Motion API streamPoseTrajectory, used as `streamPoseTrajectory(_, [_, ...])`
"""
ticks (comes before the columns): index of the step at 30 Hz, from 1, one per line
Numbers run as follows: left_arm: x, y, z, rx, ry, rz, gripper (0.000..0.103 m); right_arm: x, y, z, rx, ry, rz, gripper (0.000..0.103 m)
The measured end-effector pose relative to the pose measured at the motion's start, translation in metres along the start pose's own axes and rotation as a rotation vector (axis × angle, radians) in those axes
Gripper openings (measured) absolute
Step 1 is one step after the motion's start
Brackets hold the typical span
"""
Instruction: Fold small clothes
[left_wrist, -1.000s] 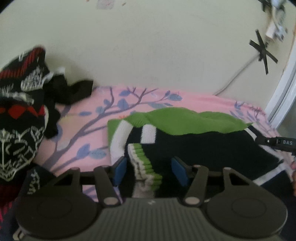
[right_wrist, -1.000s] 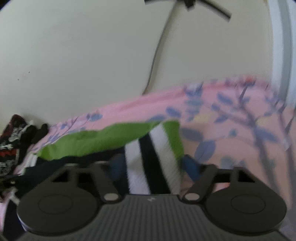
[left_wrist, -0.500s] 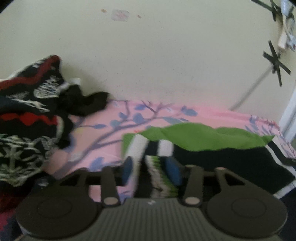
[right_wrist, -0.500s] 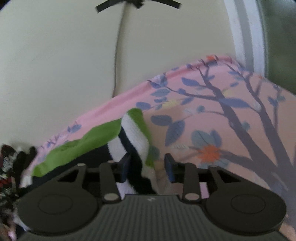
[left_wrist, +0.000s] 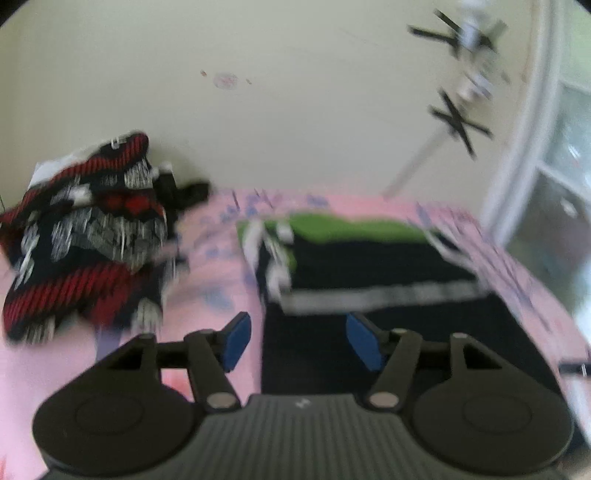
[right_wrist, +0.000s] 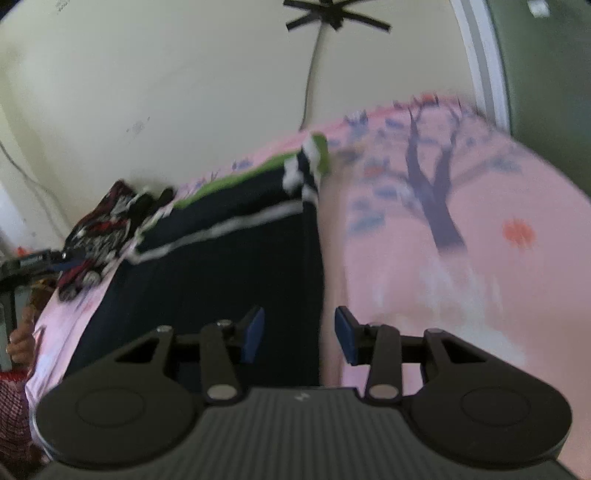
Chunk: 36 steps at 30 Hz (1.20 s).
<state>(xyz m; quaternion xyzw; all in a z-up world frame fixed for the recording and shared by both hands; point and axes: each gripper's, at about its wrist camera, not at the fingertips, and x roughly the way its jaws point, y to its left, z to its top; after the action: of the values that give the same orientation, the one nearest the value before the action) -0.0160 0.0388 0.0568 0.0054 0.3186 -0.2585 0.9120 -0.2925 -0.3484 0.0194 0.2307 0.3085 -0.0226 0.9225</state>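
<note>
Off to the left of your left gripper lies the red, black and white knit heap; its fingers have just been opening and now stand spread, gripping nothing; the dark sweater, green band and striped cuffs at its far end, lies flat ahead on the pink sheet; your right gripper stands parted and empty, the sweater's right edge running between its fingers.

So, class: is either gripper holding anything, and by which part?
Nothing is held. The left gripper, its jaws just opened, and the right gripper stand open over the sweater.
</note>
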Motion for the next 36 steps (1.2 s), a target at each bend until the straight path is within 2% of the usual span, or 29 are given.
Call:
streamPoseTrajectory(4, [-0.038, -0.017, -0.052, 0.034, 0.077, 0.002, 0.061, -0.024, -0.009, -0.029, 0.004, 0.011, 0.06, 0.038])
streamPoseTrajectory(8, [-0.069, -0.02, -0.089, -0.031, 0.116, -0.016, 0.068, -0.043, -0.022, -0.049, 0.061, 0.026, 0.135, 0.041])
streamPoseTrajectory(9, [-0.075, -0.02, -0.097, -0.047, 0.121, -0.016, 0.072, -0.046, -0.026, -0.054, 0.077, 0.031, 0.154, 0.045])
streamPoseTrajectory(12, [-0.089, -0.017, -0.118, -0.132, 0.141, -0.05, 0.087, -0.052, -0.036, -0.067, 0.134, 0.049, 0.239, 0.045])
streamPoseTrajectory(14, [-0.09, -0.015, -0.129, -0.194, 0.168, -0.087, 0.088, -0.051, -0.037, -0.073, 0.154, 0.048, 0.289, 0.046])
streamPoseTrajectory(17, [-0.091, -0.021, -0.136, -0.207, 0.158, -0.078, 0.09, -0.04, -0.034, -0.077, 0.156, 0.066, 0.335, 0.045])
streamPoseTrajectory(18, [-0.091, -0.025, -0.138, -0.203, 0.156, -0.065, 0.082, -0.038, -0.031, -0.077, 0.151, 0.06, 0.348, 0.045])
streamPoseTrajectory(19, [-0.09, -0.03, -0.137, -0.193, 0.157, -0.053, 0.067, -0.035, -0.029, -0.076, 0.145, 0.066, 0.36, 0.032])
streamPoseTrajectory(20, [-0.089, -0.034, -0.136, -0.18, 0.169, -0.045, 0.025, -0.032, -0.026, -0.075, 0.133, 0.077, 0.372, 0.021])
streamPoseTrajectory(21, [-0.087, -0.037, -0.134, -0.177, 0.188, -0.03, 0.009, -0.03, -0.023, -0.073, 0.117, 0.078, 0.379, 0.013])
streamPoseTrajectory(24, [-0.093, -0.031, -0.124, -0.237, 0.167, -0.067, 0.009, -0.036, -0.02, -0.059, 0.092, 0.026, 0.427, 0.012])
streamPoseTrajectory(28, [-0.101, -0.008, -0.092, -0.366, 0.07, -0.16, 0.009, -0.03, -0.025, -0.016, 0.13, -0.066, 0.455, 0.011])
streamPoseTrajectory(32, [-0.085, 0.003, -0.042, -0.373, -0.005, -0.139, 0.009, 0.003, -0.027, 0.035, 0.151, -0.12, 0.439, 0.011])
streamPoseTrajectory(35, [-0.05, 0.012, 0.0, -0.371, -0.033, -0.13, 0.009, 0.042, -0.027, 0.075, 0.168, -0.144, 0.396, 0.01])
streamPoseTrajectory(36, [-0.036, 0.015, 0.012, -0.374, -0.043, -0.114, 0.014, 0.057, -0.028, 0.088, 0.184, -0.151, 0.361, 0.011])
